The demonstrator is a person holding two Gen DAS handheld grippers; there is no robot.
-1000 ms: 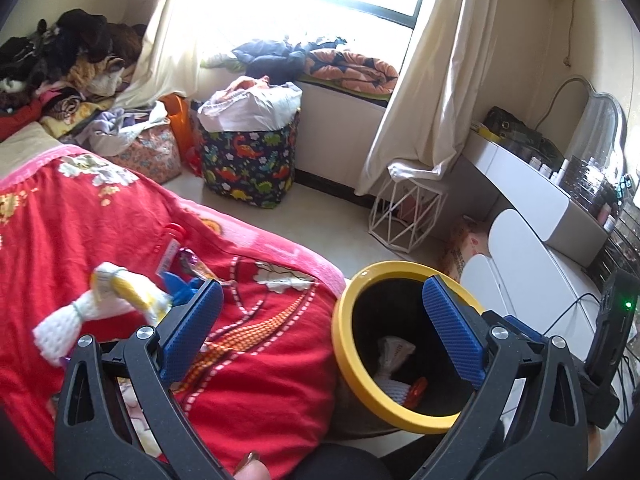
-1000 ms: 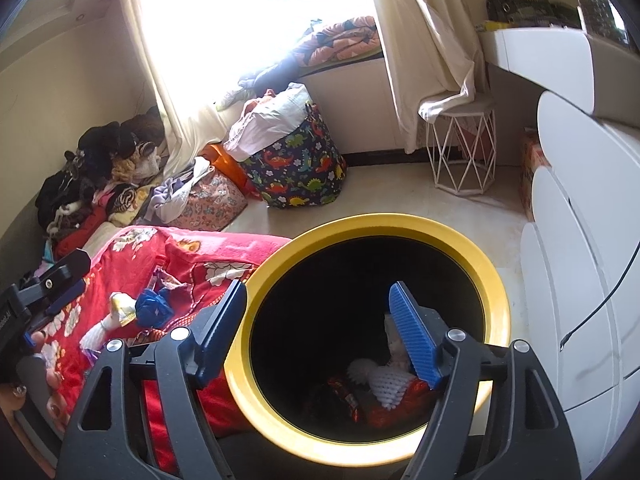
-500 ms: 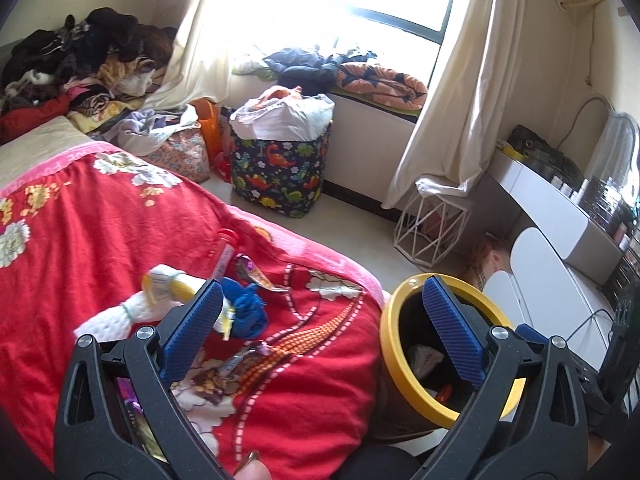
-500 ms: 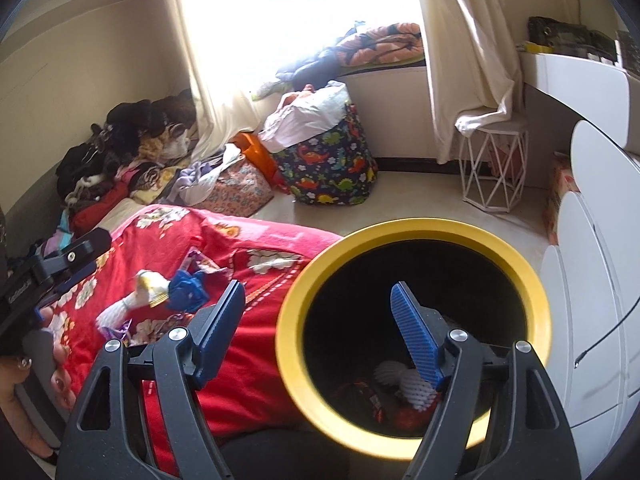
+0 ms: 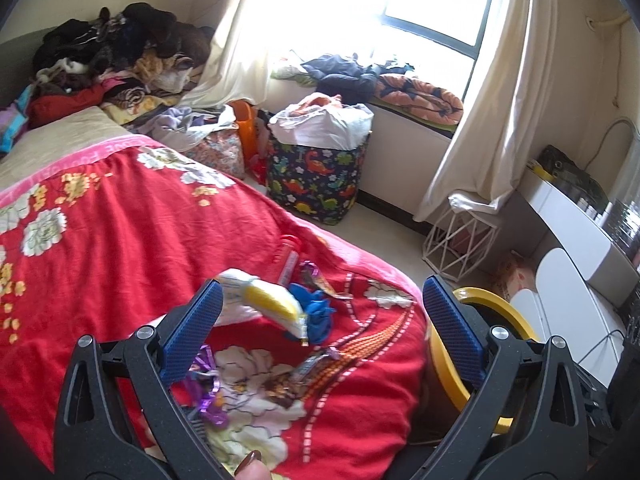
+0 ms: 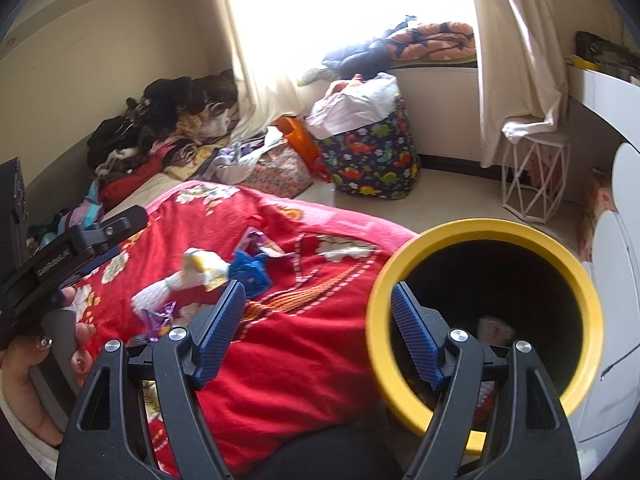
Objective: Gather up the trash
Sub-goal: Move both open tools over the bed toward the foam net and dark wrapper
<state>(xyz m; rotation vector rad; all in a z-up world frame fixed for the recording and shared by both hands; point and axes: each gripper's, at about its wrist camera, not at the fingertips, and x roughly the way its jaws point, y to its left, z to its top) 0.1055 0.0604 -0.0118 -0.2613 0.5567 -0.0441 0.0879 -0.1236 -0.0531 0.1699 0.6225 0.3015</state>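
Trash lies on the red flowered blanket: a white and yellow wrapper, a crumpled blue piece, a purple foil, a brown candy wrapper and a red tube. My left gripper hangs open above this pile, nothing between its fingers. The yellow-rimmed black bin stands beside the bed, with some trash at its bottom. My right gripper is open and empty, between the bed's edge and the bin's rim. The wrapper and blue piece lie ahead of it to the left.
A dinosaur-print basket full of laundry stands on the floor by the window. A white wire stool and white drawers are on the right. Clothes are piled at the far end of the bed. A hand holds the left gripper.
Both grippers swung left, away from the bin toward the bed. The trash pile now sits between the left fingers' view; the bin slid to the right in both views.
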